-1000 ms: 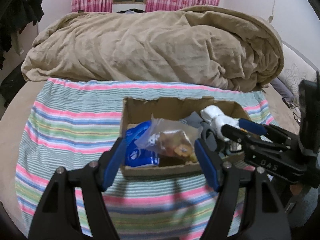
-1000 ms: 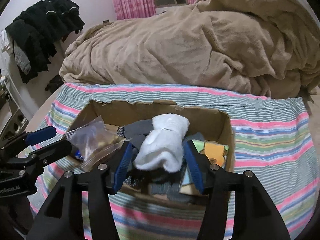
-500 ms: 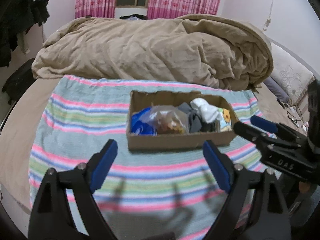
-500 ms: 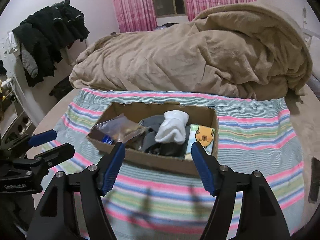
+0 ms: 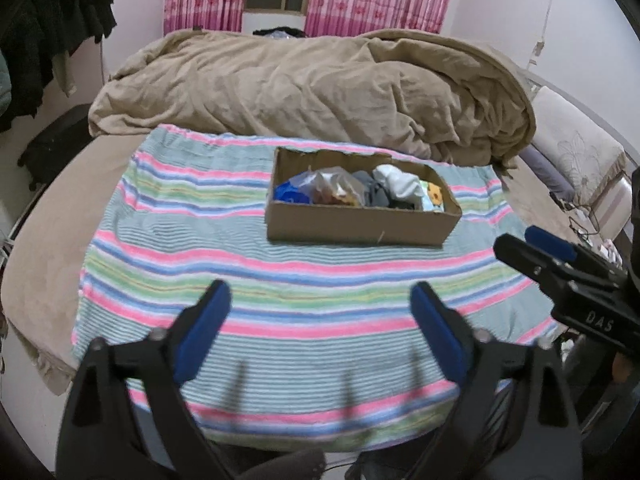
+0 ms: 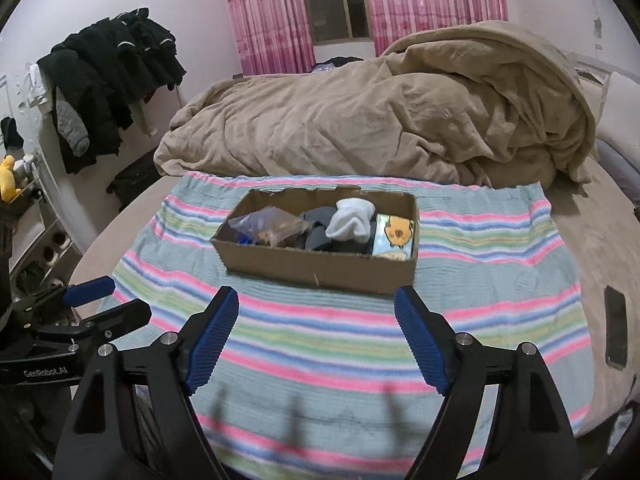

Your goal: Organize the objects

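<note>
Both your grippers hang over the near edge of the striped blanket, empty: the left gripper and right gripper each have jaws spread wide. The cardboard box sits mid-blanket toward the far edge, holding a white sock and plastic bag.

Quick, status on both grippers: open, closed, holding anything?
Left gripper: open, holding nothing, above the striped towel.
Right gripper: open, holding nothing, short of the cardboard box.
</note>
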